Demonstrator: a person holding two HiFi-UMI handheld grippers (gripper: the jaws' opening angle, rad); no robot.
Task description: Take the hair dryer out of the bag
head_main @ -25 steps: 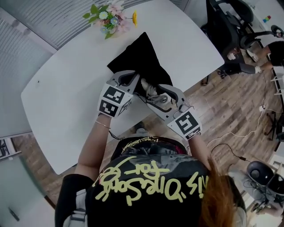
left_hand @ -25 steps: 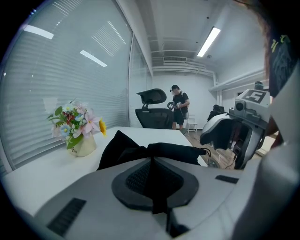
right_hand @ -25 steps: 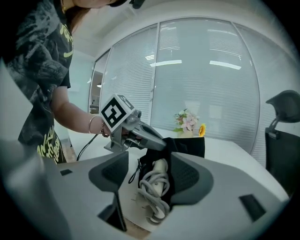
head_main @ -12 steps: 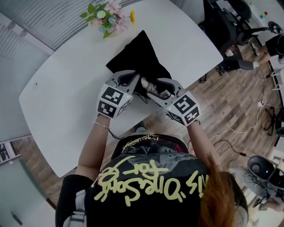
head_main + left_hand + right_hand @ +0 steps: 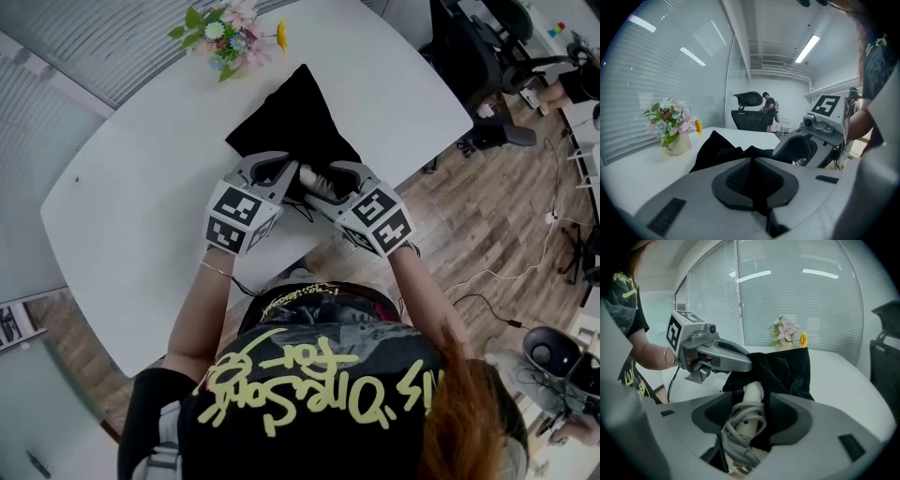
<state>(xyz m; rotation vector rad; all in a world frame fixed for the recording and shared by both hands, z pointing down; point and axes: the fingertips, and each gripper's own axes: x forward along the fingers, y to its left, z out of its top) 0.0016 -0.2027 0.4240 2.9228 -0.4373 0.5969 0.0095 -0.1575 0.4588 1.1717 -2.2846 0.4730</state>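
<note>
Item: dryer (image 5: 749, 420), cream handle with a grey cord (image 5: 740, 446) wound round it; the handle end sticks out of the bag's mouth, and the rest is hidden inside. Container: bag (image 5: 295, 117), black cloth, lying on a white table (image 5: 141, 216) with its mouth toward the person at the near edge. Tools: left gripper (image 5: 751, 163), jaws clenched together on a fold of the bag's black cloth at the mouth, just beside the dryer; right gripper (image 5: 751, 405), jaws set wide and just been closing, with the cord-wrapped handle between them and the pads grasping its sides, black cloth lying against the far pad. The two grippers stand side by side at the bag's mouth, tips angled toward each other but apart. Also on the table: flowers (image 5: 230, 37) in a pale pot (image 5: 677, 145), at the far edge beyond the bag and well apart from it. Surroundings: wood floor (image 5: 487, 225) to the right of the table; black chair (image 5: 487, 42) beyond the table's far right corner.
</note>
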